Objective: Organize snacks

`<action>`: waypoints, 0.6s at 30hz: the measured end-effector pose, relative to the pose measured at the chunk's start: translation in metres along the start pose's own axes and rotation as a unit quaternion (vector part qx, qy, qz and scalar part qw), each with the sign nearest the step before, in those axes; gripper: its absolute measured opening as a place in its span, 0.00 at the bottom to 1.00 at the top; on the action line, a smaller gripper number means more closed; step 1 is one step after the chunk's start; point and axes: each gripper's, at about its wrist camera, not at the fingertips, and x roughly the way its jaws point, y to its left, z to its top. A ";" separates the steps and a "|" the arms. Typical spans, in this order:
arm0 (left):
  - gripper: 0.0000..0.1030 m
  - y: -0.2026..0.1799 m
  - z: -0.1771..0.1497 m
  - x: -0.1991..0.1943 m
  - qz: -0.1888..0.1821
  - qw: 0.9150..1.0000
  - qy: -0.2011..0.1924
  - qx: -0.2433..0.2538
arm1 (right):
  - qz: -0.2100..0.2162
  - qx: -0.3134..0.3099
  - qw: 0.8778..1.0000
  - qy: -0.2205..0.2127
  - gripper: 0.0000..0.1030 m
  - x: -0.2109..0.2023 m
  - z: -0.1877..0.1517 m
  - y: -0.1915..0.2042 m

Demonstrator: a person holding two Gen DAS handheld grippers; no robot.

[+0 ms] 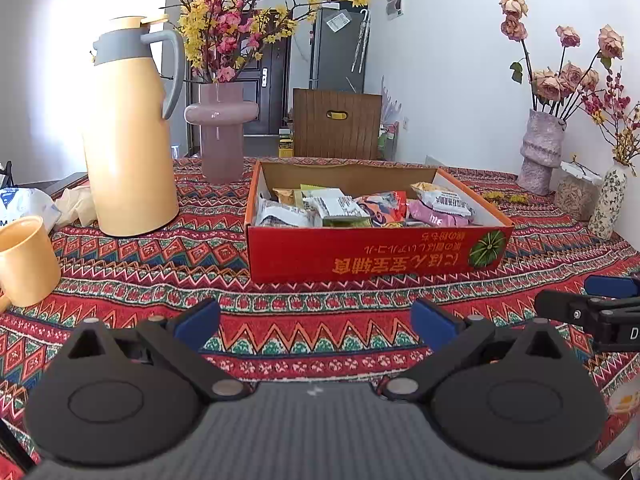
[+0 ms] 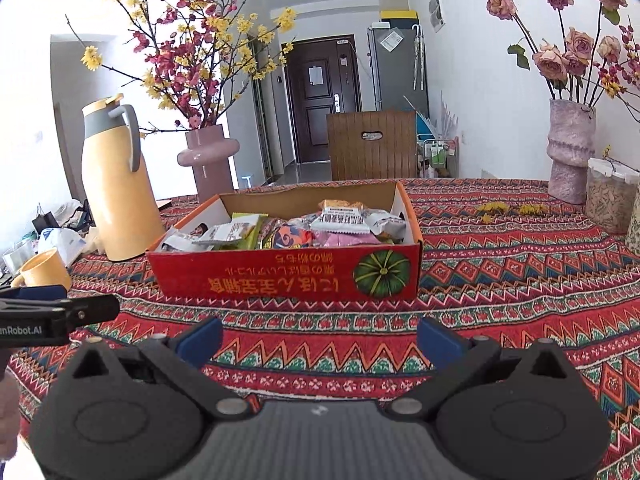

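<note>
Left wrist view. Left gripper (image 1: pixel 315 324): blue-padded fingers (image 1: pixel 198 322) spread wide, nothing between them, held above the table (image 1: pixel 168 264) with its patterned red cloth. Snack box (image 1: pixel 372 254): red cardboard tray, open top, straight ahead near the table's middle; long axis runs left to right across the view, printed long side facing the camera, print upside down, green pumpkin picture at its right end. Snack packets (image 1: pixel 340 208): mixed heap inside the box, white, green, orange and pink wrappers. Yellow jug (image 1: pixel 128 140): upright, left of the box, grey handle toward the box. Yellow mug (image 1: pixel 26 260): near left edge, in front of the jug. Pink vase (image 1: pixel 222 132): behind the box's left corner, holding pink and yellow blossom branches. Rough pink vase (image 1: pixel 540 152): far right, with dried roses. Speckled vase (image 1: pixel 608 204): right edge, seen whole only here. Right gripper (image 1: pixel 592 304): one arm showing at the right edge. Bare cloth lies between fingers and box.

Right wrist view. Right gripper (image 2: pixel 320 340): fingers (image 2: pixel 438 340) wide apart, holding nothing. Snack box (image 2: pixel 288 272): ahead and slightly left, same printed side facing, turned a little so its right short wall shows. Left gripper (image 2: pixel 60 312): tip entering from the left edge. Jar (image 2: pixel 610 200): clear, lidded, beside the rough pink vase (image 2: pixel 570 148), shown more plainly here. Dark door (image 2: pixel 320 100) and a wooden chair back (image 2: pixel 372 144) behind the table.
</note>
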 end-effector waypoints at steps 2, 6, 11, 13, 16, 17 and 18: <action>1.00 0.000 -0.006 -0.003 -0.001 1.000 0.006 0.002 | 0.002 0.001 1.000 0.007 1.00 0.000 -0.005 0.000; 1.00 -0.003 -0.013 -0.006 -0.006 1.000 0.016 0.002 | 0.002 0.002 1.000 0.015 1.00 -0.002 -0.012 0.001; 1.00 -0.006 -0.016 -0.009 -0.012 1.000 0.019 0.003 | -0.002 0.005 1.000 0.019 1.00 -0.002 -0.016 -0.001; 1.00 -0.007 -0.017 -0.010 -0.013 1.000 0.019 0.003 | -0.003 0.005 1.000 0.019 1.00 -0.003 -0.016 -0.002; 1.00 -0.008 -0.018 -0.010 -0.013 1.000 0.023 0.005 | -0.004 0.006 1.000 0.019 1.00 -0.004 -0.017 -0.002; 1.00 -0.008 -0.019 -0.010 -0.014 1.000 0.024 0.005 | -0.004 0.006 1.000 0.019 1.00 -0.004 -0.017 -0.002; 1.00 -0.008 -0.020 -0.010 -0.014 1.000 0.024 0.005 | -0.004 0.006 1.000 0.019 1.00 -0.004 -0.017 -0.002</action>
